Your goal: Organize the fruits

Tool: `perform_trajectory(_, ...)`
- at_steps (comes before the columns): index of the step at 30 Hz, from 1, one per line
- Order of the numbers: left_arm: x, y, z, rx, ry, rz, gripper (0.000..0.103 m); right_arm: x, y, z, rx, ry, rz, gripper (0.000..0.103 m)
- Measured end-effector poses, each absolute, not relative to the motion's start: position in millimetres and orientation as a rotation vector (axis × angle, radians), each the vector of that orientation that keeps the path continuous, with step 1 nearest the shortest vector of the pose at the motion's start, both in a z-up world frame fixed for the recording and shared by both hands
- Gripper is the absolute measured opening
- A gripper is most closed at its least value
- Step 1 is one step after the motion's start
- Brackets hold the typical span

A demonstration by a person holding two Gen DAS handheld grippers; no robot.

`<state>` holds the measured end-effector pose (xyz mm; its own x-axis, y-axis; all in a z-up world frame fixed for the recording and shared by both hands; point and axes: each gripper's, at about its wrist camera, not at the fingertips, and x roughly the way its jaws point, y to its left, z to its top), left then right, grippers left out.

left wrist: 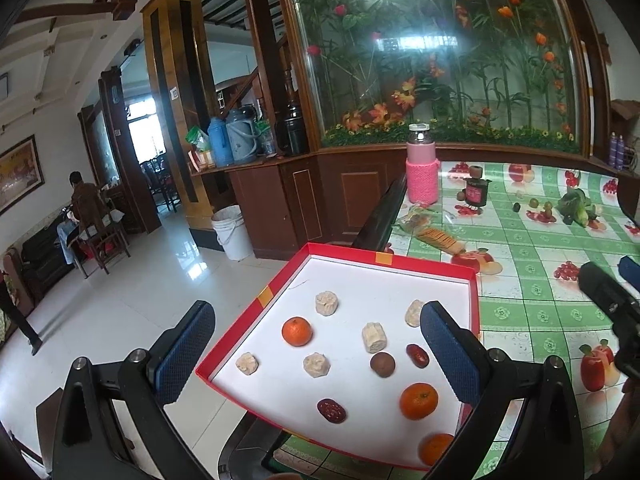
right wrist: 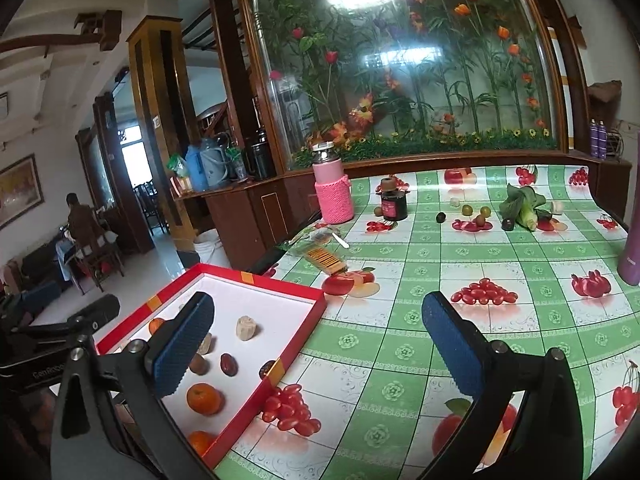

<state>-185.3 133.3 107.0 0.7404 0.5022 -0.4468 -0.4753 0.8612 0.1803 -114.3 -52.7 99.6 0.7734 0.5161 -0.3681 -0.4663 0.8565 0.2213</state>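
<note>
Both grippers, left gripper (left wrist: 316,354) and right gripper (right wrist: 318,344), spread wide, empty. Red tray (left wrist: 400,261) overhangs tabletop (right wrist: 440,320) edge. Risk: downward push tips it, mandarin (left wrist: 296,331) rolls.

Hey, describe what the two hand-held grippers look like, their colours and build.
Both match: the left hand-held gripper and right hand-held gripper have black angular frames with silver bolts and two fingers with blue, textured pads. No cables show.

A lived-in home, this. Fruit-print tablecloth (right wrist: 460,248) at right, wooden cabinet (left wrist: 280,196) mid-frame, thermos flasks (left wrist: 230,140) on top.
</note>
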Motion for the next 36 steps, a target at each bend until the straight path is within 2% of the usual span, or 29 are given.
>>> perform_trajectory(36,-206,185,106,0.007,0.506,0.512,0.103,-132,15,105,-0.005,0.457,0.579,0.103)
